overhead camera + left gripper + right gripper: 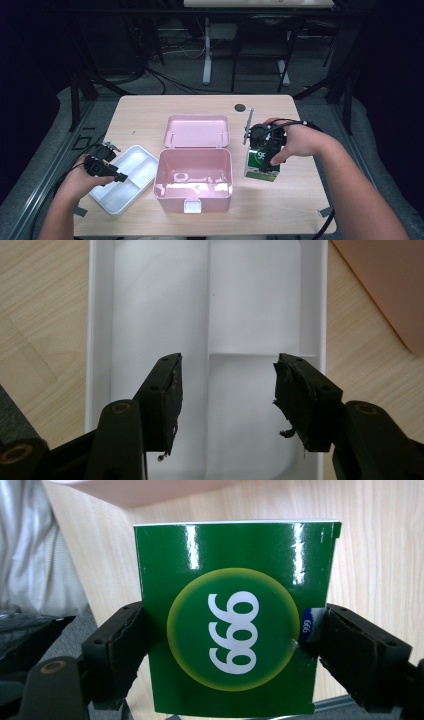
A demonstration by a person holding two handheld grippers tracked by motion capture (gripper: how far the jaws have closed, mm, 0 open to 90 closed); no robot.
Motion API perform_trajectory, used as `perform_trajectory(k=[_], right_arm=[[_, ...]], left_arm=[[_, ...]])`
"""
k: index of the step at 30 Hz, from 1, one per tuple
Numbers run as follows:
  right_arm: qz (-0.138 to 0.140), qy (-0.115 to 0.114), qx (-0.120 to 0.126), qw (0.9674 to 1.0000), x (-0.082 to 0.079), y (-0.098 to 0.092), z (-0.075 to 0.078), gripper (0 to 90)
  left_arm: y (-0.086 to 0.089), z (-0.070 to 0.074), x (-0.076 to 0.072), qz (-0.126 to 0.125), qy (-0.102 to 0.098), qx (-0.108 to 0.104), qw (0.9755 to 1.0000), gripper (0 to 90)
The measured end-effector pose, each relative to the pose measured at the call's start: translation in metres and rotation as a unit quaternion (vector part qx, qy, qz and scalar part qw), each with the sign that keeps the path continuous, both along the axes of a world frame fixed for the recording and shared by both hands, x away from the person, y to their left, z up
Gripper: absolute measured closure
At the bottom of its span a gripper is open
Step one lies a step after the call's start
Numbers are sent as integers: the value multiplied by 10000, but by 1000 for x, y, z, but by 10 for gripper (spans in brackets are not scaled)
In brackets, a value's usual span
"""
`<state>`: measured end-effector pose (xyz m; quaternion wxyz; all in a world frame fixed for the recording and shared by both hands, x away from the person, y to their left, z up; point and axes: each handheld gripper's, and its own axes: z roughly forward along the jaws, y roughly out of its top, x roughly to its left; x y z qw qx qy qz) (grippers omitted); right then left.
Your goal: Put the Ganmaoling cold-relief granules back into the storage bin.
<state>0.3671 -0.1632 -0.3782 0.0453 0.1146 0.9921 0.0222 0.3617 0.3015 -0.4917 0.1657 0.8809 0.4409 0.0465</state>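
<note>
Right gripper view: the right gripper [227,630] clamps a green "999" box [235,615] (just right of the pink case [194,175]); the left gripper [227,390] gapes above the white tray [100,315].

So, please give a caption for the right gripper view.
Right gripper shut on glossy green cardboard box above light wooden table.

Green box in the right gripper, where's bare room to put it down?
The pink case is open and nearly empty. Bare tabletop lies right of it, and behind its lid. The left is crowded: white tray, left gripper. The right gripper holds the green box.
</note>
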Motion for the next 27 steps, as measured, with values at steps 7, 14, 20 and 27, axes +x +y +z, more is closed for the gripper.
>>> perform_trajectory(k=[7, 14, 20, 27], right_arm=[[143, 61, -51, 9999, -4, 11, 7, 164], [262, 119, -41, 9996, -8, 21, 16, 164], [434, 192, -49, 9989, -12, 35, 23, 164], [525, 232, -44, 9983, -13, 48, 25, 164]], left_arm=[[-1, 0, 1, -25, 18, 18, 10000, 448], [-2, -1, 1, -52, 21, 24, 10000, 447], [-2, -1, 1, -41, 18, 23, 10000, 448], [-2, 0, 0, -55, 15, -5, 10000, 448]])
